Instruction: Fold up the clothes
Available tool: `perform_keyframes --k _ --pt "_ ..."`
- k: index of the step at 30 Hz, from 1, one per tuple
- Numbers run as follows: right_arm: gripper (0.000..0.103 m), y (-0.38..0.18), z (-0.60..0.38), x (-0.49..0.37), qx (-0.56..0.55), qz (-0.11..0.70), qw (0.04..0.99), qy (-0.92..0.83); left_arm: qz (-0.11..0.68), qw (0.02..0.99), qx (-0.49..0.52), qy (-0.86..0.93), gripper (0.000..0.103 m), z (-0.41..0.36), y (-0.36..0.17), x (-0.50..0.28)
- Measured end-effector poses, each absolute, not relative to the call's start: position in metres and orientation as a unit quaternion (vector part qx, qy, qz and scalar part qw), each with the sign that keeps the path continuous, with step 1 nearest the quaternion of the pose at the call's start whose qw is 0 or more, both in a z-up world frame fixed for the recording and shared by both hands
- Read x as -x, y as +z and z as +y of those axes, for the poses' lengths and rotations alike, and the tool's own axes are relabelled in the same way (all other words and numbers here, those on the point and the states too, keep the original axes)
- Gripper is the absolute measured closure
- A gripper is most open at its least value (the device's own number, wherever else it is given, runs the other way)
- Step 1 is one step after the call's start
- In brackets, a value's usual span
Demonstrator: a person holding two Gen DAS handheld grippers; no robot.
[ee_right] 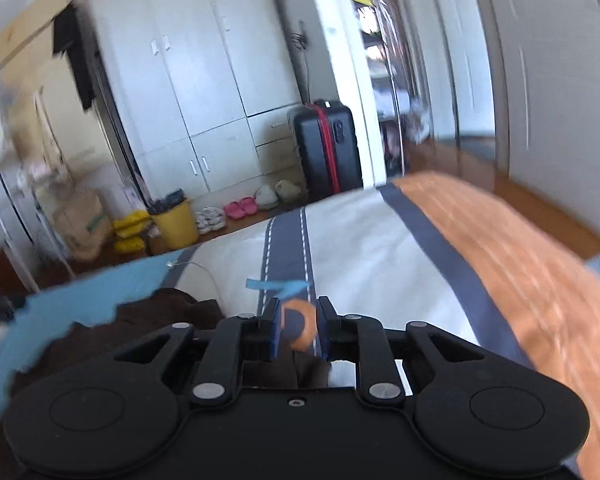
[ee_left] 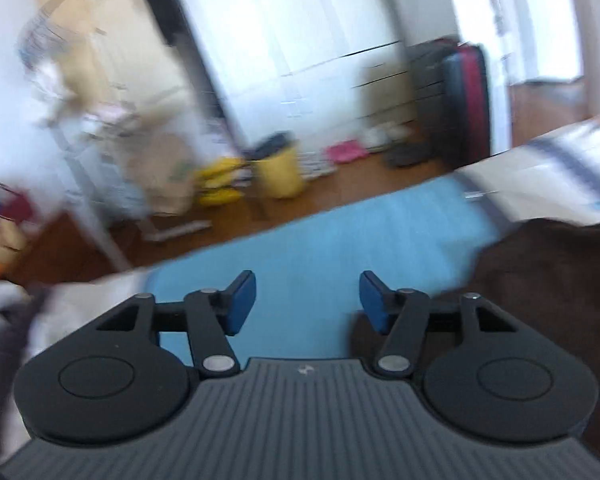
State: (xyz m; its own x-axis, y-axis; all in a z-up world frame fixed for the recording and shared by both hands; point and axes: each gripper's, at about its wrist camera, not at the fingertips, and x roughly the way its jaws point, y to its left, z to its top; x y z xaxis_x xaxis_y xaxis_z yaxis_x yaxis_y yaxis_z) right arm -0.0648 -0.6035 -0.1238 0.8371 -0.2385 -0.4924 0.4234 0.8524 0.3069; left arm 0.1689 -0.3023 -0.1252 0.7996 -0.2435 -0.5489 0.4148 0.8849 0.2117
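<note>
My left gripper (ee_left: pixel 307 300) is open and empty, its blue pads wide apart above a light blue cloth (ee_left: pixel 340 240). A dark brown garment (ee_left: pixel 540 280) lies to its right on the bed. My right gripper (ee_right: pixel 298 327) is shut on an orange and dark patterned piece of fabric (ee_right: pixel 300 326), held just above the bed. The dark brown garment (ee_right: pixel 148 320) lies left of and under this gripper, with the light blue cloth (ee_right: pixel 92 292) further left. Both views are motion-blurred.
The bed cover (ee_right: pixel 360 240) is white with navy stripes and an orange band (ee_right: pixel 520 264). Past the bed edge are a wooden floor, a yellow bin (ee_right: pixel 176 222), shoes, a black suitcase (ee_right: pixel 326 148) and white wardrobes (ee_right: pixel 204 100).
</note>
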Motion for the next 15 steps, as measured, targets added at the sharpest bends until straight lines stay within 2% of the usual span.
perform_keyframes --k 6,8,14,15 --pt "0.051 -0.122 -0.598 0.071 -0.272 0.246 0.922 -0.121 0.446 0.864 -0.144 -0.182 0.038 -0.268 -0.160 -0.172" --pt "0.047 -0.134 -0.596 0.061 -0.315 0.264 0.907 -0.088 0.473 0.853 -0.133 -0.176 0.038 -0.255 -0.163 -0.168" --pt "0.046 -0.170 -0.577 0.011 -0.298 0.322 0.894 -0.085 0.500 0.847 -0.092 -0.158 0.037 -0.224 -0.162 -0.154" --pt "0.064 -0.173 -0.572 0.004 -0.277 0.331 0.899 -0.070 0.500 0.847 -0.083 -0.157 0.036 -0.219 -0.161 -0.150"
